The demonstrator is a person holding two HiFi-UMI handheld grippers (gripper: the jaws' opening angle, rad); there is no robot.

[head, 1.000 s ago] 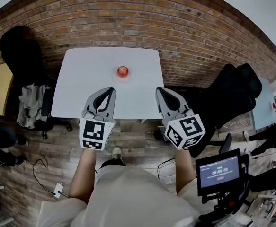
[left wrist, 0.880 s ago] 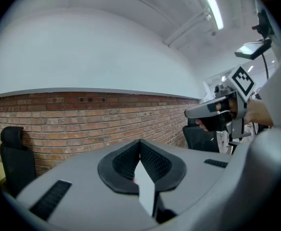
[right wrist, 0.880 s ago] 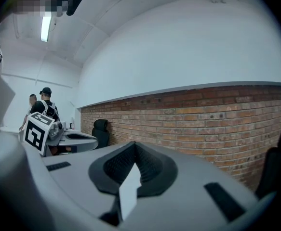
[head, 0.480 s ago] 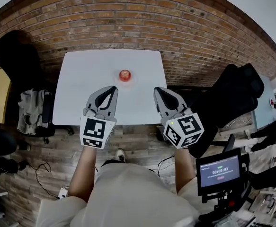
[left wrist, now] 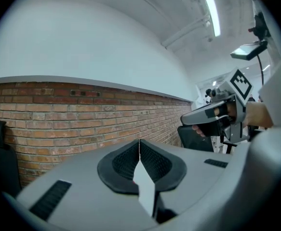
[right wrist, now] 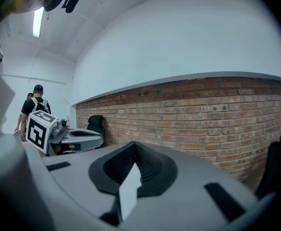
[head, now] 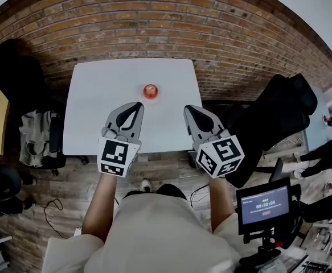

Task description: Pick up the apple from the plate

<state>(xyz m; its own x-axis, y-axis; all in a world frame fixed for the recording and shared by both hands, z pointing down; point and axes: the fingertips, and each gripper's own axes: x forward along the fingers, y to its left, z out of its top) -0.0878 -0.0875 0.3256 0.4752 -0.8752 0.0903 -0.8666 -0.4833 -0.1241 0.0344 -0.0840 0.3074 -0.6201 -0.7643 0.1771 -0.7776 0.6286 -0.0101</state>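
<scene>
While apple (head: 150, 90) lies well apart | L gripper (head: 138, 104), R gripper (head: 188, 109): jaws together, empty

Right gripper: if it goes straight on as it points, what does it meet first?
Likely the brick wall: the right gripper looks aimed over the table, right of the apple.

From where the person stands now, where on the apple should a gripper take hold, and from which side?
Probably across its round middle, jaws either side, coming from the near table edge: the apple sits alone on the plate, sides exposed. The shut left gripper would need opening first.
</scene>
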